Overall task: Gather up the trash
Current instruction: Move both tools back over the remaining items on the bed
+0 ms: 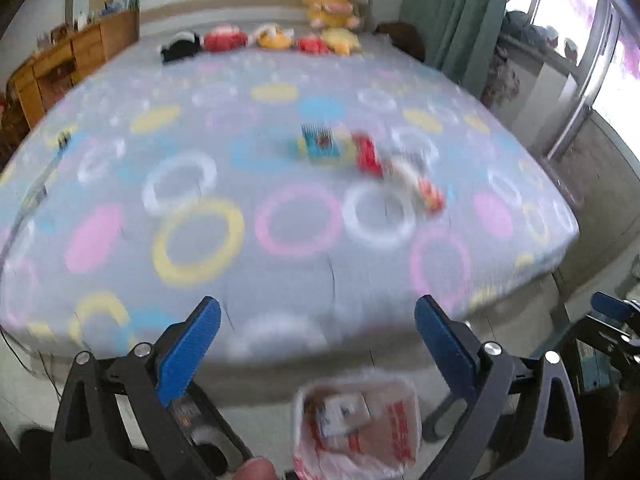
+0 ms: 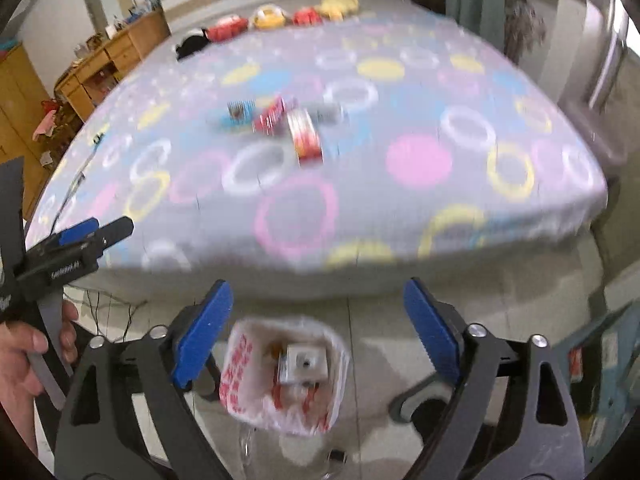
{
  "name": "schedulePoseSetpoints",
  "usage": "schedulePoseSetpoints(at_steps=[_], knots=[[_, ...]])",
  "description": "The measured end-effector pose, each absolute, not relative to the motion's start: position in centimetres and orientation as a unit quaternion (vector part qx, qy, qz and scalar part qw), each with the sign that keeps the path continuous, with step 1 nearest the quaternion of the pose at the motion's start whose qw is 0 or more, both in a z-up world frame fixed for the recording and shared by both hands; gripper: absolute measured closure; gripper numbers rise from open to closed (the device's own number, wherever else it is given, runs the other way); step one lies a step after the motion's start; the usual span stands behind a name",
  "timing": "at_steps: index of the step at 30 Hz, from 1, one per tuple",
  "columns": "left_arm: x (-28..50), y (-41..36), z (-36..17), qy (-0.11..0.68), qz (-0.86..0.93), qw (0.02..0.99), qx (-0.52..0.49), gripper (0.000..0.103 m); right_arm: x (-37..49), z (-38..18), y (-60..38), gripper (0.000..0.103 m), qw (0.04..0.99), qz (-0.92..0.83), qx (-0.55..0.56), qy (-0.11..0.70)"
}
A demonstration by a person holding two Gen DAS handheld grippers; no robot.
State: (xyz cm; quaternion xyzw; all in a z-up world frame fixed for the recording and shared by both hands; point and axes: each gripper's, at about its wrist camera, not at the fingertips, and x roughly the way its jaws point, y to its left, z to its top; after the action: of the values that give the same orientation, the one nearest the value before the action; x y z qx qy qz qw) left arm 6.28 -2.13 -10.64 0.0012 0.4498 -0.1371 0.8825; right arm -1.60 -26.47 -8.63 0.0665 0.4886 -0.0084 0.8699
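Several wrappers lie on the bed's middle: a blue packet, a red packet and a red-and-white packet. A bin lined with a white bag stands on the floor below the bed's front edge, with a small box and wrappers inside. My left gripper is open and empty above the bin. My right gripper is open and empty, also above the bin. The left gripper also shows in the right wrist view, at the left. Both views are blurred.
The bed has a grey sheet with coloured rings. Plush toys line its headboard end. A wooden desk stands to the left, a green curtain and window to the right. Cables lie on the floor.
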Motion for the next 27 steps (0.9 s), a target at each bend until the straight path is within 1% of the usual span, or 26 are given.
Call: schedulePoseSetpoints(at_steps=[5, 7, 10, 17, 27], knots=[[11.0, -2.6, -6.6, 0.425, -0.116, 0.898, 0.02, 0.008, 2.2, -4.7, -26.3, 0.016, 0.886, -0.002, 0.049, 0.46], [12.3, -2.9, -5.9, 0.422, -0.113, 0.899, 0.023, 0.008, 3.5, -3.8, -26.1, 0.012, 0.891, 0.001, 0.044, 0.453], [14.4, -3.8, -5.4, 0.421, -0.109, 0.9, 0.029, 0.008, 5.3, -2.4, -25.7, 0.011, 0.896, 0.008, 0.036, 0.442], [19.5, -5.7, -6.6, 0.449, -0.091, 0.888, 0.034, 0.008, 9.4, -0.9, -24.5, 0.011, 0.894, 0.02, 0.005, 0.447], [25.0, -8.0, -10.0, 0.475, -0.078, 0.875, 0.055, 0.008, 14.0, -2.3, -24.3, 0.011, 0.874, 0.035, -0.009, 0.485]])
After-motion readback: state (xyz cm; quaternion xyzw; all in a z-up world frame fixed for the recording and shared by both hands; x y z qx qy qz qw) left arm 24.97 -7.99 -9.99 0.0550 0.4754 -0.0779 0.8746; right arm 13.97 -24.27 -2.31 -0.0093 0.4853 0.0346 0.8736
